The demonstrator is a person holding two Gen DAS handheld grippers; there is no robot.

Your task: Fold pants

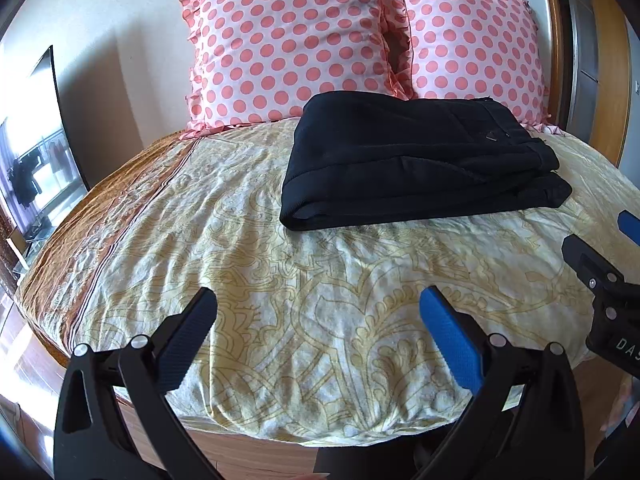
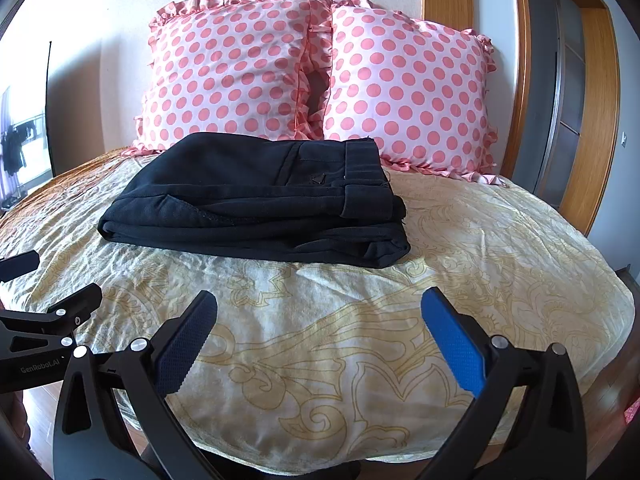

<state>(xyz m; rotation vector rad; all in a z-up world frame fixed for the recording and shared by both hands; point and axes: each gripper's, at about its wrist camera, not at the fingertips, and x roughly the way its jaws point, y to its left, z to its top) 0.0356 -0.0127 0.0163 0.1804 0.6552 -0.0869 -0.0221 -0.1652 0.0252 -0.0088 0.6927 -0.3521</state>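
Black pants (image 1: 416, 160) lie folded into a thick rectangular stack on the bed, just in front of the pillows; they also show in the right wrist view (image 2: 256, 200), waistband to the right. My left gripper (image 1: 320, 312) is open and empty, held above the near part of the bed, well short of the pants. My right gripper (image 2: 320, 312) is open and empty too, at a similar distance. The right gripper shows at the right edge of the left wrist view (image 1: 600, 276); the left gripper shows at the left edge of the right wrist view (image 2: 40, 300).
The bed has a cream and yellow patterned cover (image 1: 304, 320) with a brown stripe on the left. Two pink polka-dot pillows (image 2: 224, 72) (image 2: 408, 92) lean on the wall behind the pants. A wooden door frame (image 2: 600, 120) stands on the right. A window is at far left.
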